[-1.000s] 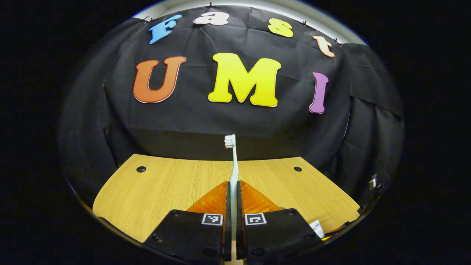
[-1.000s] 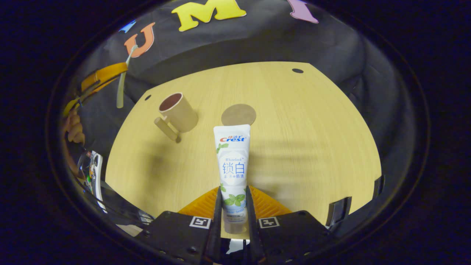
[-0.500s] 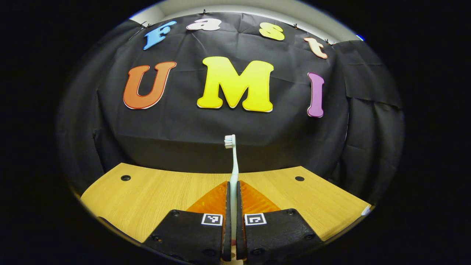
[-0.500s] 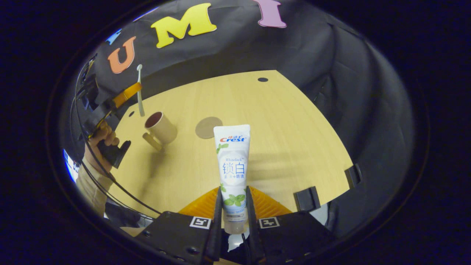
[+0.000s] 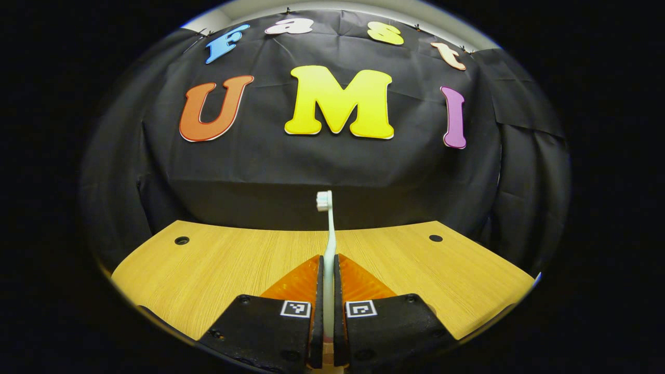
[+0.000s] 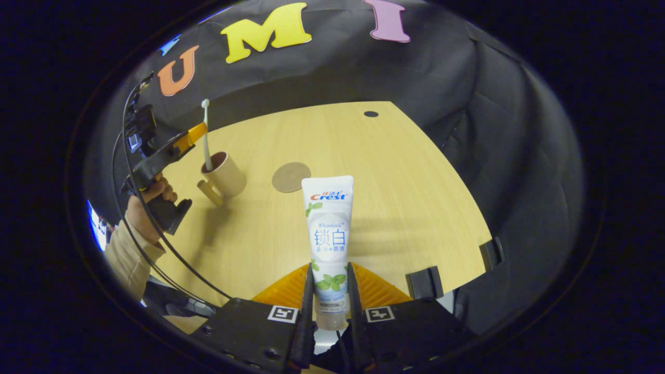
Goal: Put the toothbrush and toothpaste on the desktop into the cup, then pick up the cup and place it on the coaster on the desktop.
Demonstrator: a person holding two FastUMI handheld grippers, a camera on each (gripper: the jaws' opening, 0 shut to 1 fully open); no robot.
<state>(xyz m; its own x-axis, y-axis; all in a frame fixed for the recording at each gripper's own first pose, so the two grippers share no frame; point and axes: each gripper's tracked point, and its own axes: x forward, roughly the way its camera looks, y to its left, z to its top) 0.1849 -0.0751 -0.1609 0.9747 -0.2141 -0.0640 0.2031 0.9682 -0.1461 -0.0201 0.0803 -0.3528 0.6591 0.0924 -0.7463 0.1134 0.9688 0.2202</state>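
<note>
Toothbrush (image 6: 205,136): we hold it upright, bristles up, in the left gripper (image 6: 193,134); in the right gripper view its lower end sits at the cup's mouth, and we cannot tell whether it is inside yet.
Left gripper: in its own view (image 5: 327,270) both fingers are pressed together on the brush handle (image 5: 329,234), so nothing has been let go.
Cup (image 6: 223,174): stands upright near the desktop's left edge as the right gripper view frames it, handle toward us; we see no toothpaste in it.
Coaster (image 6: 291,176): lies bare on the desktop (image 6: 405,197) just right of the cup, apart from it.
Toothpaste (image 6: 328,228): held off the desktop, cap end clamped between both fingers of the right gripper (image 6: 329,280), well short of the cup.
Done, as we judge it: both items picked up; brush lined up with the cup.
Left: release the brush, drop in the tube, lift the cup onto the coaster.
</note>
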